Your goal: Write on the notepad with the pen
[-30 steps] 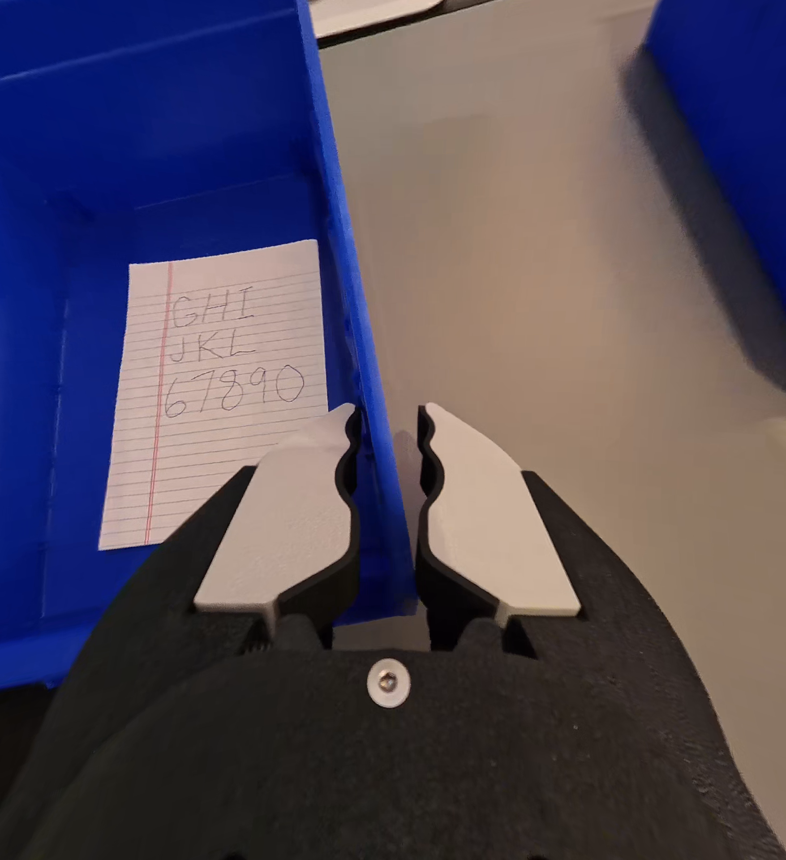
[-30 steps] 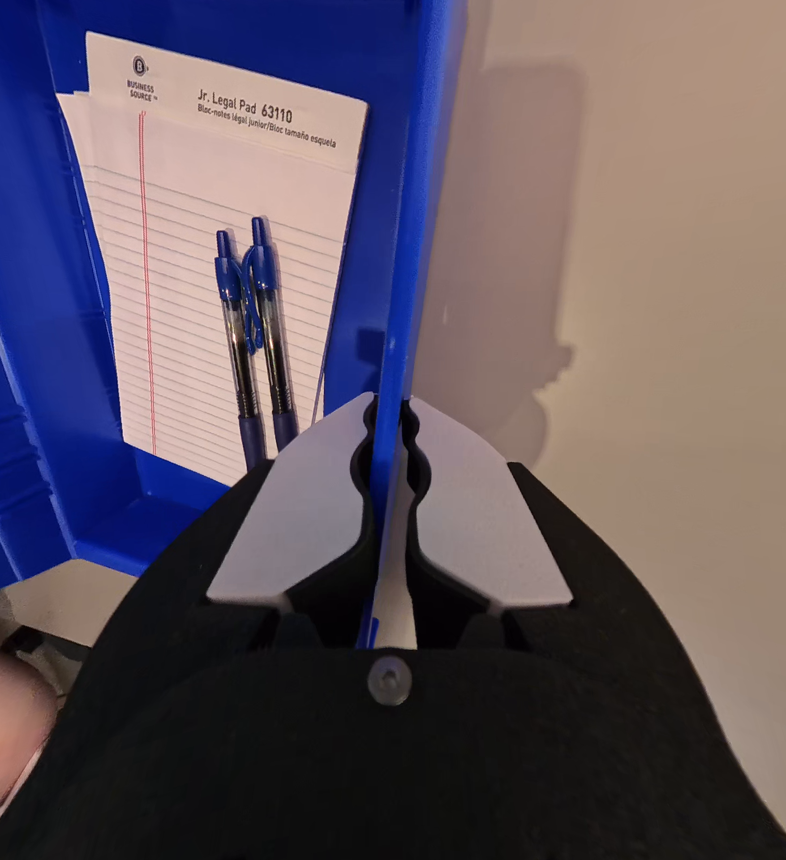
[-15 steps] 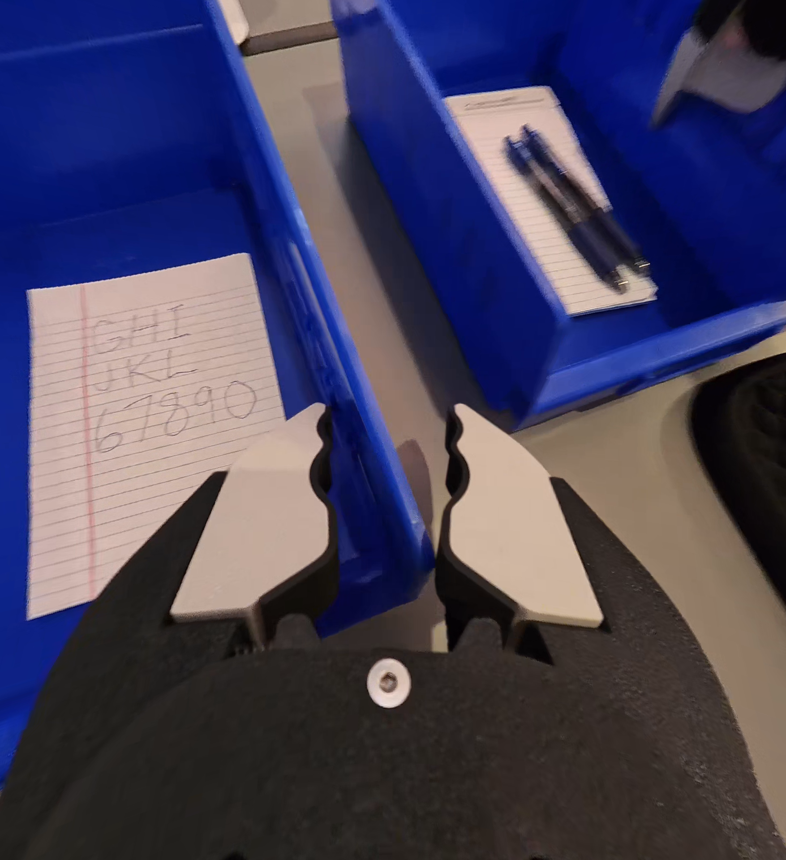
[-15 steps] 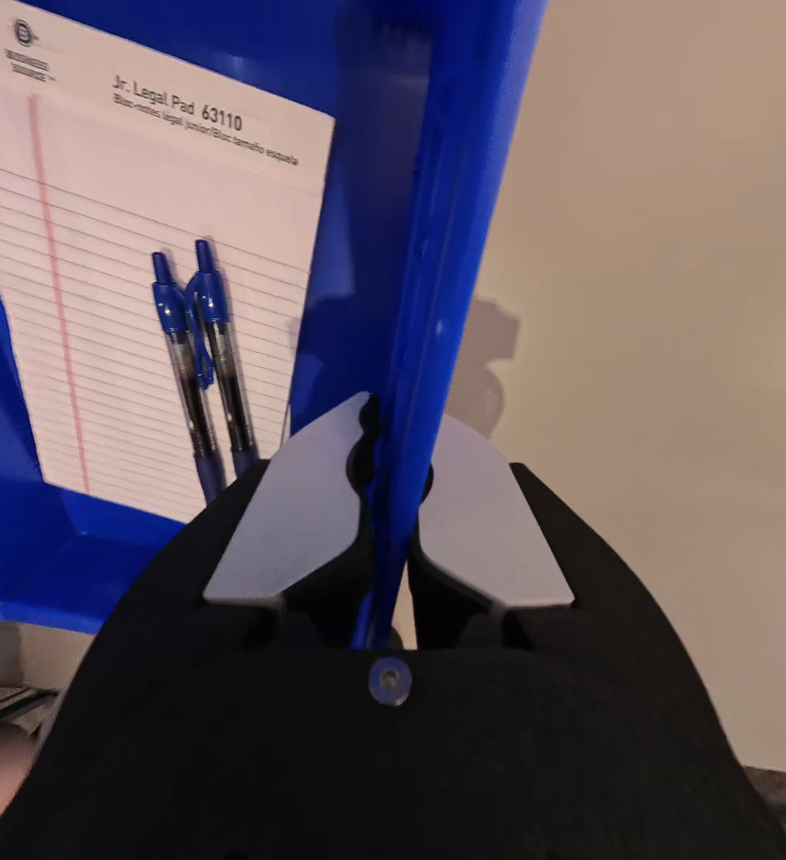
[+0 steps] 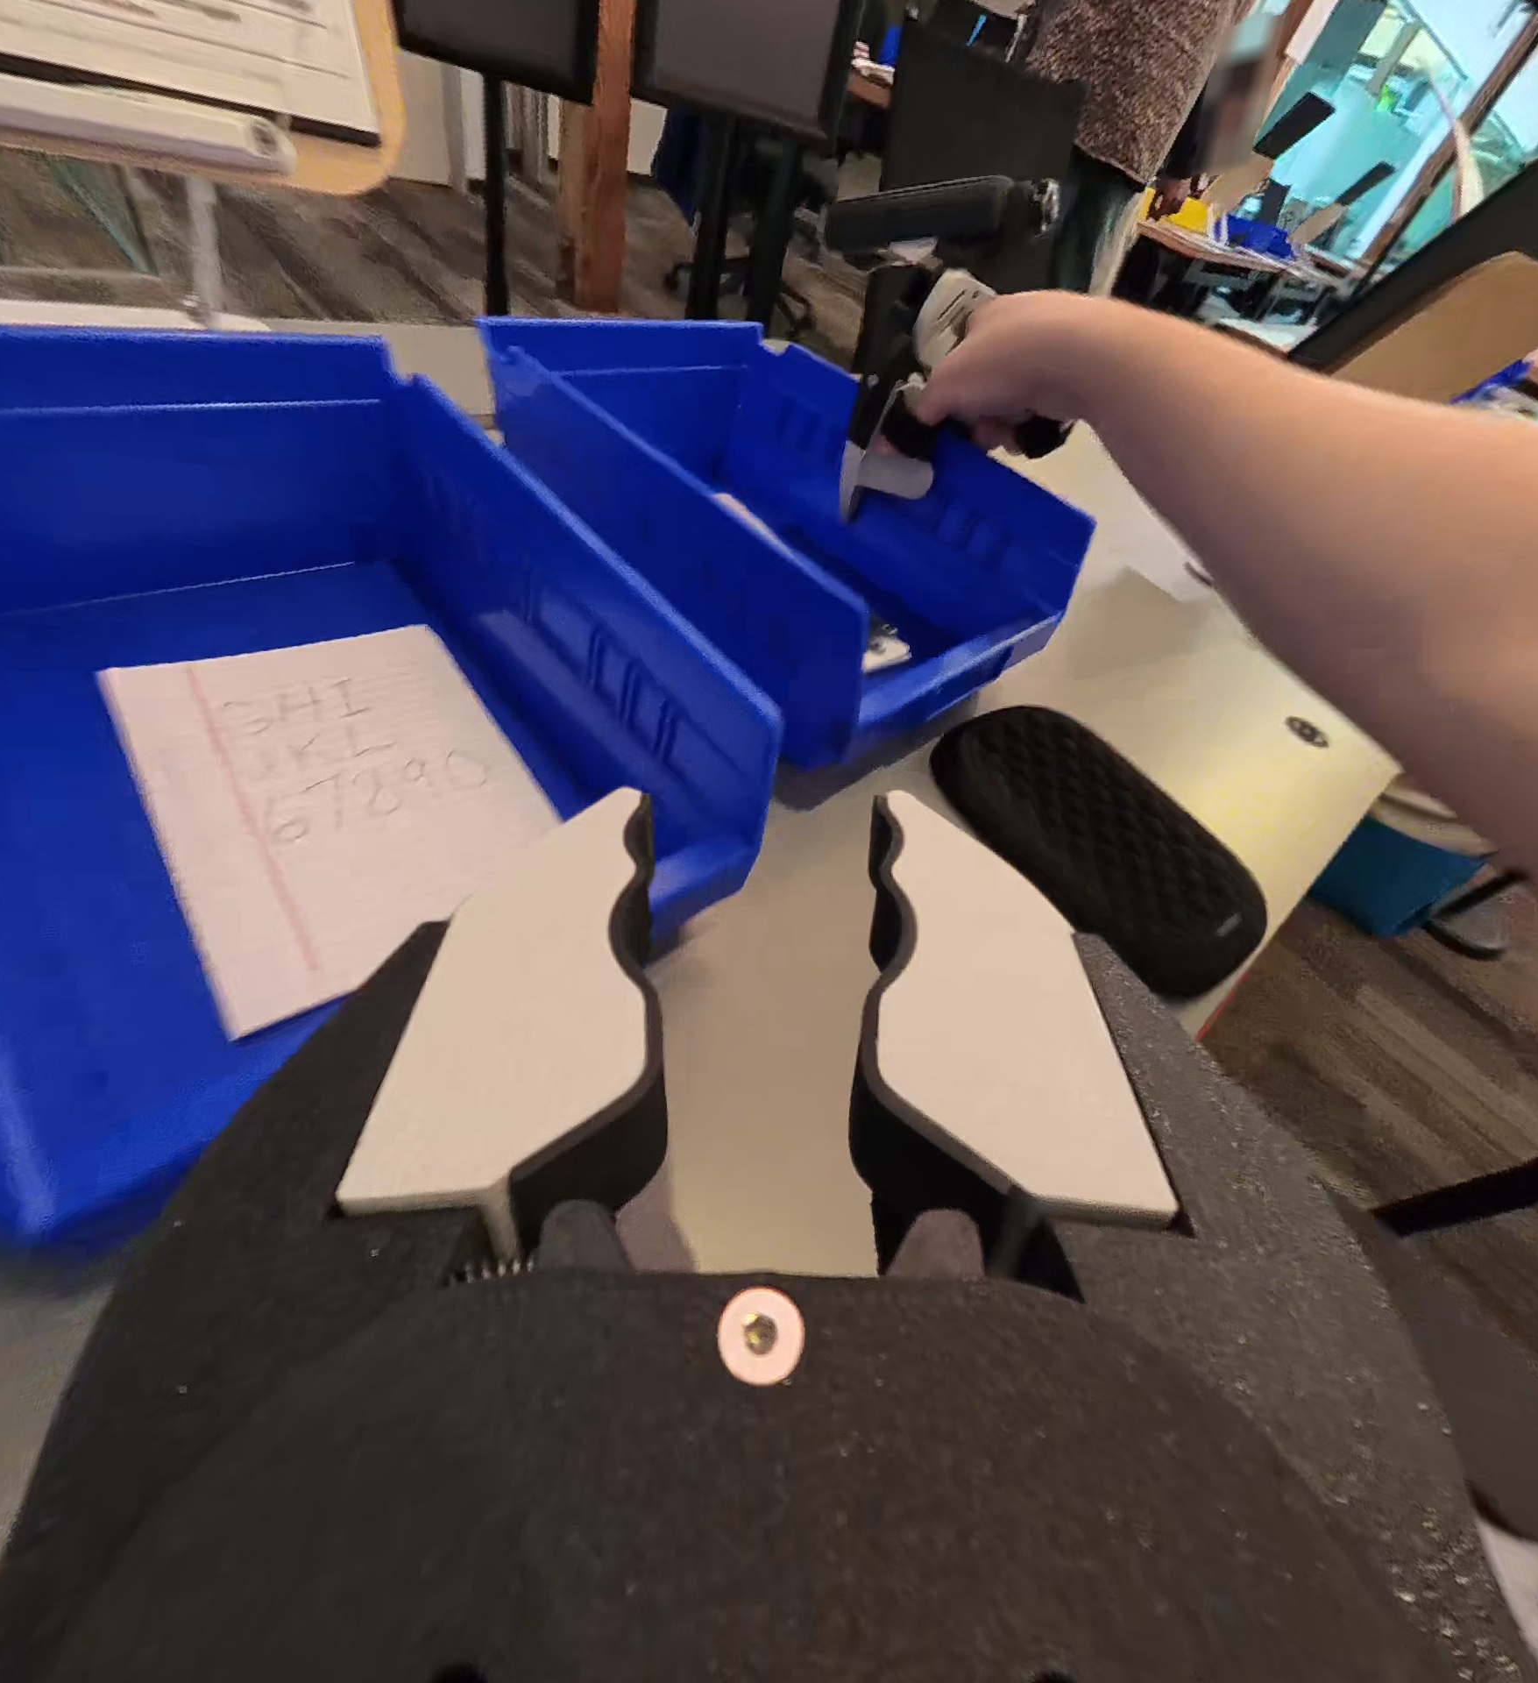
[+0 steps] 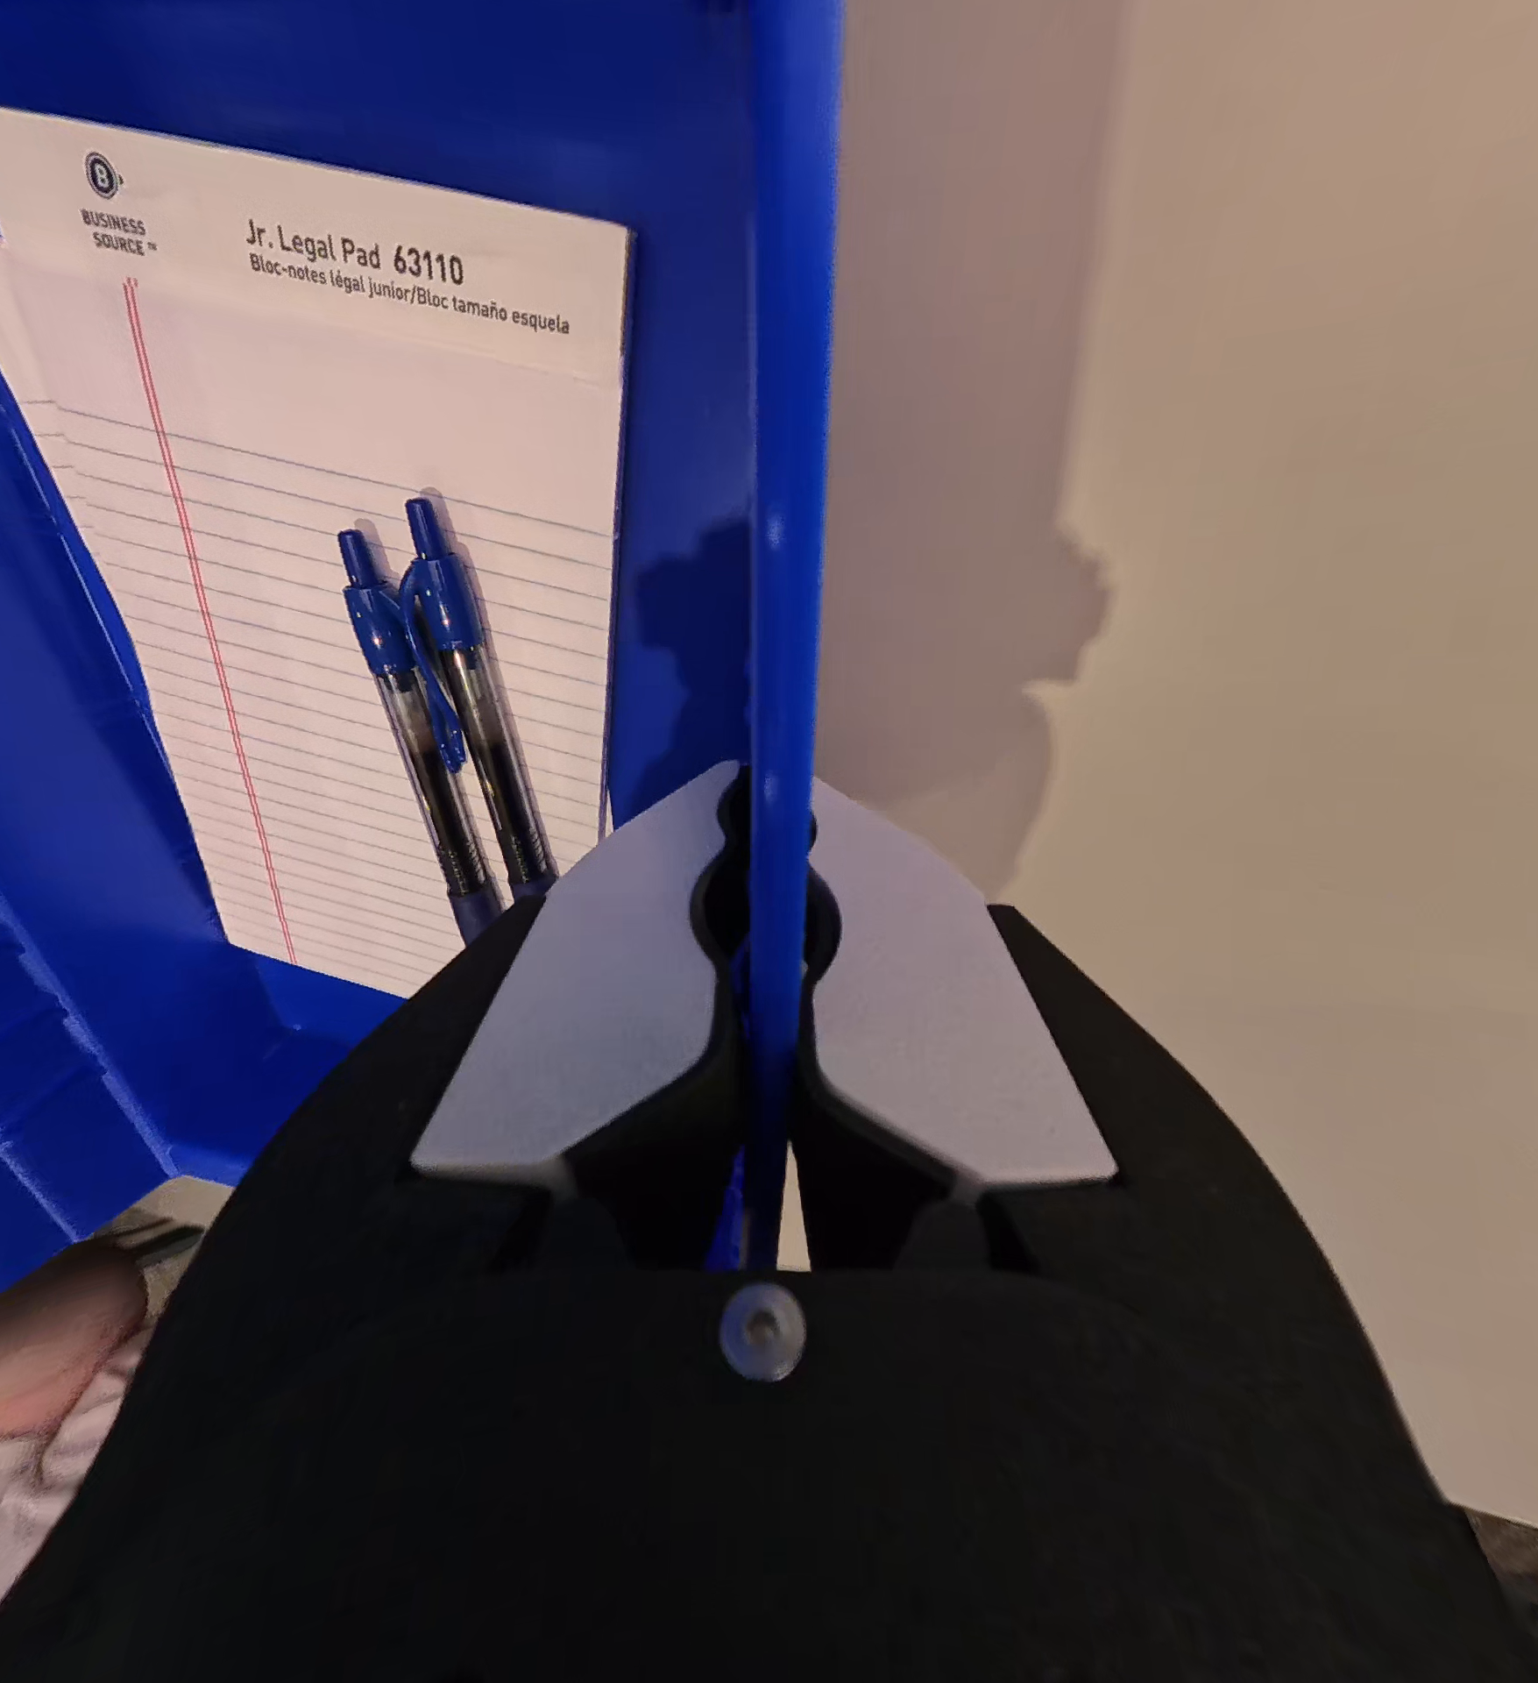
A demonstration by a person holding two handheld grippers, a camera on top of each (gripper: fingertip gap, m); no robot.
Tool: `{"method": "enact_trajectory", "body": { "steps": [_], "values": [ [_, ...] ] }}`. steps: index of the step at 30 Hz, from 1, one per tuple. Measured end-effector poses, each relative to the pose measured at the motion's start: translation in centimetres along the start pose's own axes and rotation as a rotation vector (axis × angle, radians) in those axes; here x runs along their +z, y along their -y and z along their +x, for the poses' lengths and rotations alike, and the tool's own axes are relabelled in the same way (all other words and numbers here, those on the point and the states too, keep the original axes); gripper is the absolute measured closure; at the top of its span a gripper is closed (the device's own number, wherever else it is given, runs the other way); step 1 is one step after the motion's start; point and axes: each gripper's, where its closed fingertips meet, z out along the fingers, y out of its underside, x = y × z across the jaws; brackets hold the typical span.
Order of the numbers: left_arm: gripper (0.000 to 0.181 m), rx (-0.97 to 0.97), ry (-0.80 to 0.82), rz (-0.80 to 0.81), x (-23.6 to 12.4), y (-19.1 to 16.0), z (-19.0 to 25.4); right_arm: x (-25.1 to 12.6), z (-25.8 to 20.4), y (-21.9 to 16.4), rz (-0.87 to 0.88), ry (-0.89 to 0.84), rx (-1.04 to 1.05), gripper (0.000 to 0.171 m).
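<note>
In the right wrist view my right gripper (image 6: pixel 779 801) is shut on the right side wall of a blue bin (image 6: pixel 783 455). Inside that bin lies a white lined notepad (image 6: pixel 364 437) with two blue pens (image 6: pixel 437 710) side by side on it. In the left wrist view the same bin (image 5: pixel 838 619) sits at centre, with the right gripper (image 5: pixel 883 474) and a person's hand clamped on its far wall. My left gripper (image 5: pixel 760 820) is open and empty above the table, by the front corner of a second blue bin (image 5: pixel 565 583) that holds a written lined sheet (image 5: pixel 328 801).
A black textured oval pad (image 5: pixel 1102 847) lies on the pale table (image 5: pixel 1202 637) right of the left gripper. The table edge drops to a wood floor at right. Office chairs and desks stand behind the bins. The grippers' ends are close to 40 centimeters from one another.
The left gripper let go of the sheet bin's wall, opened, then pulled back and tilted up. The right gripper stayed shut on the notepad bin's wall as the bin shifted.
</note>
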Motion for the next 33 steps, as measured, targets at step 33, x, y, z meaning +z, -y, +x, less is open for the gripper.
{"method": "enact_trajectory", "body": {
  "steps": [33],
  "values": [
    [0.140, -0.137, 0.501, 0.163, -28.0, -4.3, -14.7, -8.8, -47.3, 5.9, 0.019, 0.049, -0.519, 0.166]
  ]
}}
